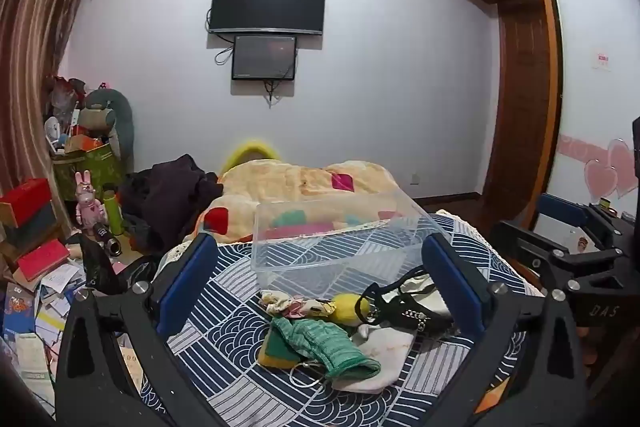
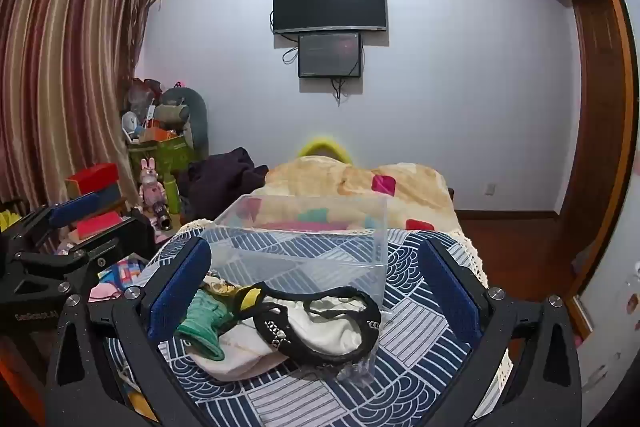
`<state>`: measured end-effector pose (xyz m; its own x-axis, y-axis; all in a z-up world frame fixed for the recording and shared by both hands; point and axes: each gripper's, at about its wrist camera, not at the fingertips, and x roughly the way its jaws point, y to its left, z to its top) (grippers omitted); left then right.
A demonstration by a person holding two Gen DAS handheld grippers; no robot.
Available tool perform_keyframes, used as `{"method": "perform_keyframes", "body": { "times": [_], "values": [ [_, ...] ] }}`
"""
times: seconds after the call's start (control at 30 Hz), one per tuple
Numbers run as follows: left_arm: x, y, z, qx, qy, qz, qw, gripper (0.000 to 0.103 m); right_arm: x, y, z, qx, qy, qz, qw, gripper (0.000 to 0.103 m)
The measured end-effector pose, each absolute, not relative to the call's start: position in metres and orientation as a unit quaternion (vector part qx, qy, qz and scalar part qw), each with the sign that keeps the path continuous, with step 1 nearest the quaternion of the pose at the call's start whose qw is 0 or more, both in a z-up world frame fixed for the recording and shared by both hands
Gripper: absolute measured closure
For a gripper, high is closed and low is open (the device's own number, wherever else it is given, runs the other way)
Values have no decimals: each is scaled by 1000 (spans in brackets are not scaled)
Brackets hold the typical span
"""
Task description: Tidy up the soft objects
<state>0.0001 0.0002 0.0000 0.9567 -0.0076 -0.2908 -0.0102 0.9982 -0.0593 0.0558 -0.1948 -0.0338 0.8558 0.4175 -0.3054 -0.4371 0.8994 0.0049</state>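
A pile of soft things lies on the blue patterned bed cover (image 1: 224, 339): a green knit glove (image 1: 324, 343), a white cloth (image 1: 380, 351), a black studded strap (image 1: 404, 311), a yellow ball (image 1: 348, 307) and a floral fabric piece (image 1: 288, 303). Behind them stands an empty clear plastic box (image 1: 336, 243). My left gripper (image 1: 320, 267) is open above the pile, holding nothing. My right gripper (image 2: 316, 279) is open over the black strap (image 2: 320, 323), white cloth (image 2: 320, 327) and green glove (image 2: 204, 323), in front of the box (image 2: 304, 239).
A yellow patchwork blanket (image 1: 296, 183) and dark clothes (image 1: 172, 199) lie behind the box. Books, boxes and a pink rabbit toy (image 1: 88, 199) clutter the left side. A wardrobe (image 1: 520, 67) stands right. A TV (image 1: 268, 3) hangs on the wall.
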Motion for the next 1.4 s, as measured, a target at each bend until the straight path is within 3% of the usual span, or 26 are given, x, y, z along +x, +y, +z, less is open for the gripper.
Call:
{"method": "perform_keyframes", "body": {
  "times": [1.4],
  "values": [
    [-3,5,-1,-29,141,14,989,0,46,-198,-24,-27,133,217,967,0]
  ]
}}
